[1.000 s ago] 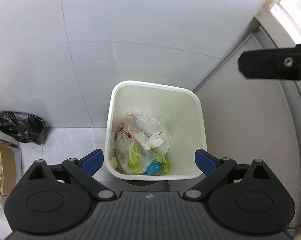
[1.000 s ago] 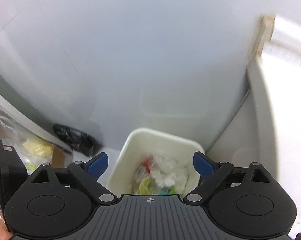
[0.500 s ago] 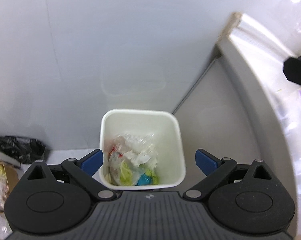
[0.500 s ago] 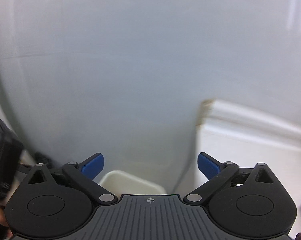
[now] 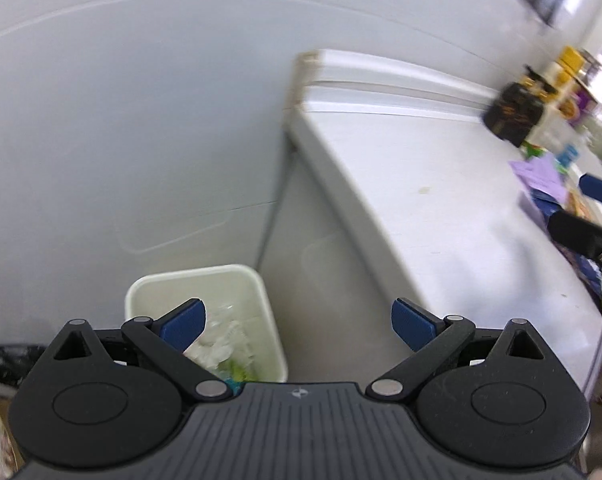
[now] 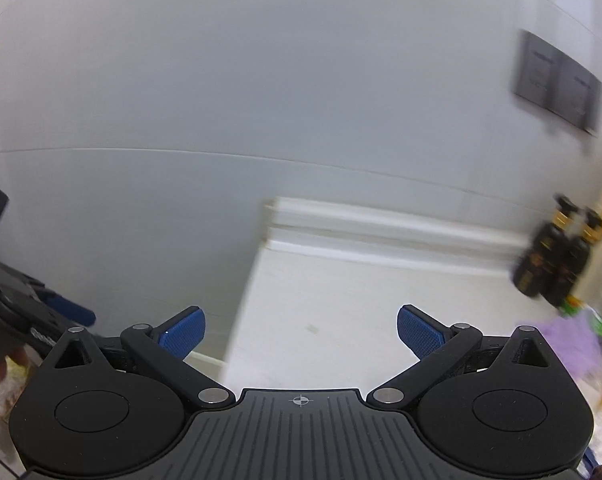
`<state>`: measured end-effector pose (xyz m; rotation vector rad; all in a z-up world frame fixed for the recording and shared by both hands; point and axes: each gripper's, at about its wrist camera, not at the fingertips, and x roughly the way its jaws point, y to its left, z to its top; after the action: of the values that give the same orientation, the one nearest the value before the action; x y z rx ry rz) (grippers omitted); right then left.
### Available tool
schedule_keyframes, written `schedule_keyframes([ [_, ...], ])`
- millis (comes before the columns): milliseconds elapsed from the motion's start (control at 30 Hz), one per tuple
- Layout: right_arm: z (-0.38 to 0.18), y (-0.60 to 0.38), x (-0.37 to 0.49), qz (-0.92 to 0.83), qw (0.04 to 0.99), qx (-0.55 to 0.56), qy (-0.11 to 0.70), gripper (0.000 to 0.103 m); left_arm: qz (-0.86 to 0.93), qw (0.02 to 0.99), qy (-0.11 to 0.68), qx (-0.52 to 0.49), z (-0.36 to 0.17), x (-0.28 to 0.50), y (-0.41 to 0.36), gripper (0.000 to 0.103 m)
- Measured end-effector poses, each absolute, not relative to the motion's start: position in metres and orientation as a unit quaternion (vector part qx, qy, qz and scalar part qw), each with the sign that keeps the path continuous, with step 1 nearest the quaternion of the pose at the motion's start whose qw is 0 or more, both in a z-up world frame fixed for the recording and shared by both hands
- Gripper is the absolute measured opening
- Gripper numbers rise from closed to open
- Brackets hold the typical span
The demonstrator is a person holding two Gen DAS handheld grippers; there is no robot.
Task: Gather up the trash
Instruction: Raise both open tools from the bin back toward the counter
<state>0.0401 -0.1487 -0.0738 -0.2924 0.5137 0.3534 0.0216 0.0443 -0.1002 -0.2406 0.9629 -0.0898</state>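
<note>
A white trash bin [image 5: 205,292] stands on the floor against the wall, beside a white counter [image 5: 441,200]. Crumpled plastic and paper trash [image 5: 229,340] lies inside it. My left gripper [image 5: 297,320] hangs high above the bin, open, with nothing between its blue pads. My right gripper [image 6: 301,328] is open and empty too, pointing over the counter's [image 6: 341,300] left end. One blue fingertip [image 5: 599,192] of the right gripper shows at the right edge of the left wrist view. Purple paper [image 6: 573,344] and blurred packets lie on the counter at the right.
Dark bottles [image 6: 553,264] stand at the counter's far right by the wall. A grey socket panel [image 6: 557,84] is on the wall above. A black bag [image 5: 5,360] lies on the floor left of the bin. The left gripper's arm [image 6: 41,316] shows at the right wrist view's left edge.
Both grippers rose and swung right. The bin slid from the middle to the lower left of the left wrist view and left the right wrist view. The counter and its items came into sight.
</note>
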Motion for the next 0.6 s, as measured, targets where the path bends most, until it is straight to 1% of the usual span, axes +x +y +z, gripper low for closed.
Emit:
schedule_keyframes([
  [233, -0.078, -0.229, 0.025, 0.146, 0.945, -0.087, 0.278, 0.103, -0.099, 0.885, 0.453, -0.055, -0.082, 0.041, -0.010, 0.100],
  [600, -0.074, -0.346, 0.013, 0.040, 0.961, -0.027, 0.272, 0.103, -0.191, 0.873, 0.449, 0.012, -0.075, 0.076, -0.102, 0.101],
])
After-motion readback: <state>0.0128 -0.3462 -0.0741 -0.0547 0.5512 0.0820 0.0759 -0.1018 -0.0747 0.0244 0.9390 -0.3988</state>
